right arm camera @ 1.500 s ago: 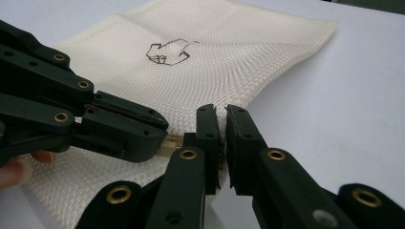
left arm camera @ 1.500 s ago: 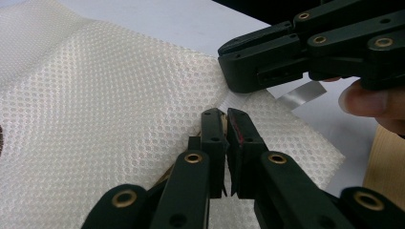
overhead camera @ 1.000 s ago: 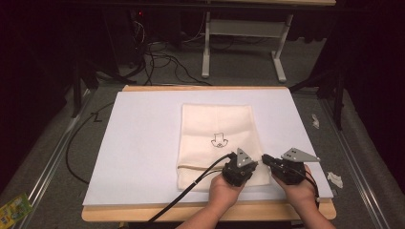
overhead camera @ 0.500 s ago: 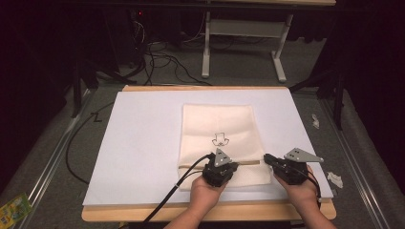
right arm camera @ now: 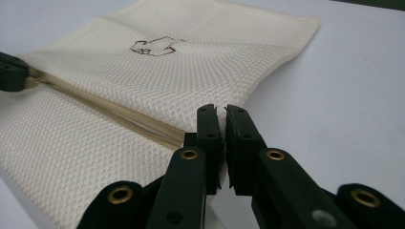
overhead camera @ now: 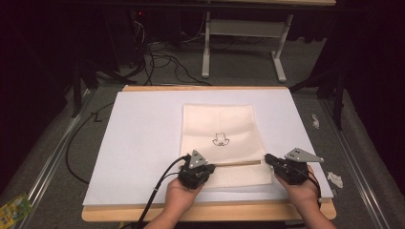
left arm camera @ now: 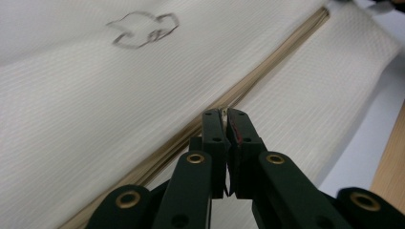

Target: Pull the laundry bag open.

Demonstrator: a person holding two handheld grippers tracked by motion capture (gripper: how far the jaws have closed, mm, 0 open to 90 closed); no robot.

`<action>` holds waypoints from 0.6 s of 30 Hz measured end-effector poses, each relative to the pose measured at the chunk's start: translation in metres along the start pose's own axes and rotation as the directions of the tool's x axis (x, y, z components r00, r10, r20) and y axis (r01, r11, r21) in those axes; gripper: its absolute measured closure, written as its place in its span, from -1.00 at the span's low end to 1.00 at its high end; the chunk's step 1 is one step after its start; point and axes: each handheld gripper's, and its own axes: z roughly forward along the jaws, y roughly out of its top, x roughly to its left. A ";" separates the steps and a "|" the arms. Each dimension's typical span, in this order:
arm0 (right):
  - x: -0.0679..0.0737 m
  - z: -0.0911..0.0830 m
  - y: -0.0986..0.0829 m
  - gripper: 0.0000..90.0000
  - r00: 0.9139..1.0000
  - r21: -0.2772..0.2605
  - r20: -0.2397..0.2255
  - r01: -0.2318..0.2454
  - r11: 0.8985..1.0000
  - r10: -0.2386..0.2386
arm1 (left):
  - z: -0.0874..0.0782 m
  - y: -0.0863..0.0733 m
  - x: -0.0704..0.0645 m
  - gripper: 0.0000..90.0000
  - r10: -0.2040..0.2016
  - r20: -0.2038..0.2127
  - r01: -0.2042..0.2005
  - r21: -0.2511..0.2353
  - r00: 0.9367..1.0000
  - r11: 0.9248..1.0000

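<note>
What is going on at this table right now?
A person holds a hand-held gripper in each hand at a cream mesh zip bag lying flat on a white sheet. The left hand-held gripper is pinched shut at the tan zip line, apparently on the pull. The right hand-held gripper clamps the bag's edge at the zip's other end.

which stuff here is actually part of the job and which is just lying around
In the job:
- mesh bag with its zip
- left gripper, closed at the zip's left end
- right gripper, closed at the bag's right edge
- white sheet under the bag

Lying about:
- crumpled paper bits on the floor at right
- green packet on the floor at left
- cables beyond the table
</note>
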 end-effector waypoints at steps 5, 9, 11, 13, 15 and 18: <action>-0.003 -0.001 -0.001 0.92 1.000 0.003 0.008 -0.011 1.000 0.011 | -0.020 -0.016 0.023 0.94 -0.018 -0.035 0.019 0.021 0.999 1.000; -0.003 0.001 -0.001 0.92 1.000 0.006 0.016 0.005 1.000 -0.005 | -0.033 -0.025 0.037 0.94 -0.023 -0.048 0.025 0.028 0.999 0.999; -0.004 0.001 -0.002 0.92 1.000 0.008 0.022 0.002 1.000 -0.002 | -0.039 -0.031 0.044 0.94 -0.042 -0.055 0.043 0.022 0.998 0.999; -0.005 0.001 -0.003 0.92 1.000 0.014 0.024 -0.012 1.000 0.012 | -0.044 -0.034 0.051 0.94 -0.054 -0.067 0.056 0.022 0.996 0.998; -0.007 0.001 -0.004 0.92 0.999 0.019 0.026 -0.020 1.000 0.019 | -0.049 -0.035 0.059 0.94 -0.055 -0.102 0.058 0.025 0.993 0.998; -0.007 0.001 -0.004 0.92 1.000 0.016 0.023 -0.018 1.000 0.018 | -0.052 -0.036 0.067 0.94 -0.080 -0.102 0.082 0.013 0.992 0.997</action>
